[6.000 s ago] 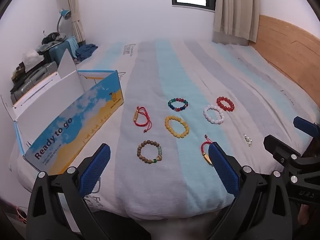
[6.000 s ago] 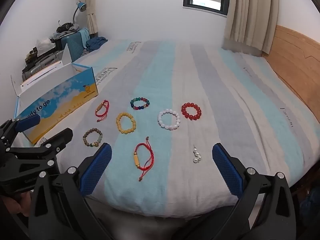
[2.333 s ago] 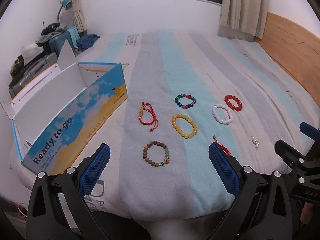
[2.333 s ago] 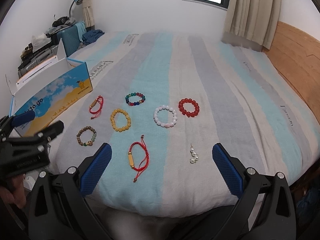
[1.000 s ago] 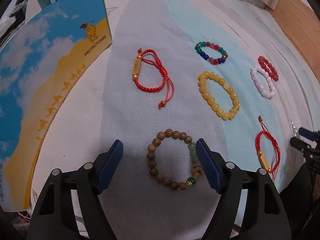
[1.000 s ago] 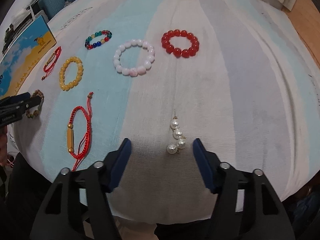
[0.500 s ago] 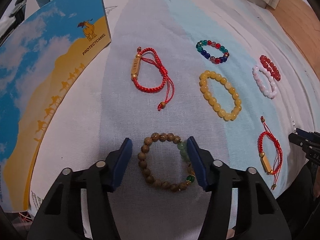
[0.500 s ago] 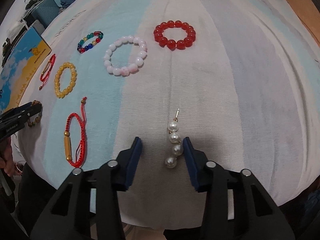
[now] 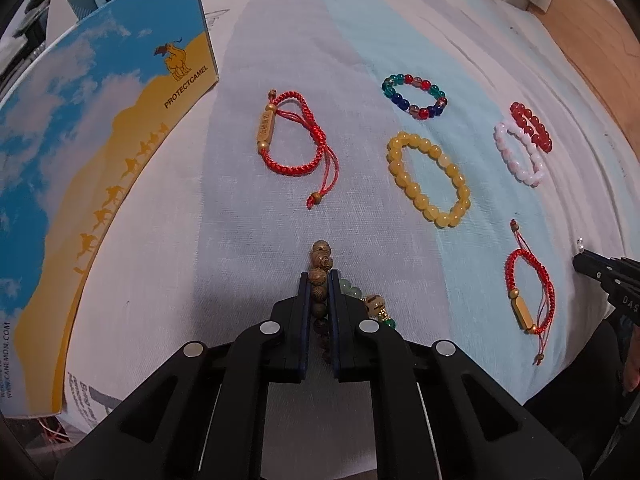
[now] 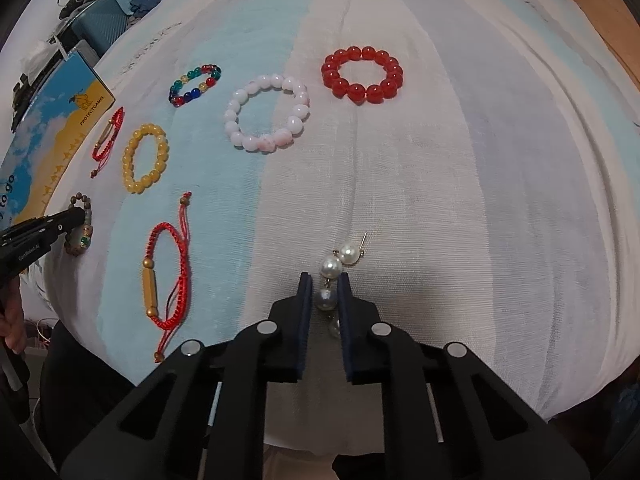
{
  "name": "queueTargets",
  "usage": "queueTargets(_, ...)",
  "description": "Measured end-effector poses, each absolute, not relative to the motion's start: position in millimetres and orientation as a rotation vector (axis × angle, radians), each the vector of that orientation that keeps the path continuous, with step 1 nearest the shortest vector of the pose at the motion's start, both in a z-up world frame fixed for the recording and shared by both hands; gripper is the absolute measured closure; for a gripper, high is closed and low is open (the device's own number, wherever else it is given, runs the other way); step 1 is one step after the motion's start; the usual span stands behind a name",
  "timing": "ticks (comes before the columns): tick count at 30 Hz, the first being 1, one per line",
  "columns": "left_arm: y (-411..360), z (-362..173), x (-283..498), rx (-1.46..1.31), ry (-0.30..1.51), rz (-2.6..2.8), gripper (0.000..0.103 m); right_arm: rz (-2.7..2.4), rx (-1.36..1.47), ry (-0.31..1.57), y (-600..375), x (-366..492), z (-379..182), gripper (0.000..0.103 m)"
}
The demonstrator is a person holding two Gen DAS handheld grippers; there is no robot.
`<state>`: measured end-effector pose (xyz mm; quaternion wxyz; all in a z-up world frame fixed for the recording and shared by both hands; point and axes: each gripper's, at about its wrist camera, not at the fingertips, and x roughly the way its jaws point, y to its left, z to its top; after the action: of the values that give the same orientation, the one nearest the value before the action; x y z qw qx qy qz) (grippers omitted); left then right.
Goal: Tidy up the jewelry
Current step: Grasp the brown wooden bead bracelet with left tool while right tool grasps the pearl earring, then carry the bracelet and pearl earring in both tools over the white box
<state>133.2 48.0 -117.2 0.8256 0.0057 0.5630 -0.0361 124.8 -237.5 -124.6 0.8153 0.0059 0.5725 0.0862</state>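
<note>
In the left wrist view my left gripper (image 9: 319,276) is shut on the brown wooden bead bracelet (image 9: 321,249), squeezed narrow between the blue pads on the striped bedspread (image 9: 248,216). My right gripper (image 10: 324,278) points down at the pearl earring (image 10: 348,254). Its jaws are closing, and the pads touch a lower pearl on both sides. On the bed also lie a yellow bead bracelet (image 9: 428,178), a multicolour one (image 9: 414,96), a pale pink one (image 10: 266,112), a red bead one (image 10: 362,74) and two red cord bracelets (image 9: 296,140) (image 9: 528,288).
An open cardboard box (image 9: 80,160) printed with sky and camels stands at the left edge of the bed. A wooden headboard (image 9: 592,40) runs along the far right. Luggage and clothes (image 10: 104,12) are piled beyond the box. The bed's front edge drops off just under both grippers.
Both grippers have closed from half open: the left one has squeezed the round wooden bracelet flat, and the right one has narrowed onto the pearl earring. Neither hand has shifted.
</note>
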Motion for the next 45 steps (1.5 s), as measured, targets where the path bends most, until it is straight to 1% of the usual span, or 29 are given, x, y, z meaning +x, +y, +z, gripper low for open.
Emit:
queueTargets(20, 35.2, -76.9, 124.2, 0.048, 1.127, -0.09, 0.096, 0.145, -0.01, 1.157, -243.9, 119.6, -93.8, 0.093)
queueTargets(45, 41.2, -14.8, 115.8, 0.048, 1.037, -0.071, 0.096, 0.161, -0.046, 1.004, -213.5, 119.1, -18.4, 0.093)
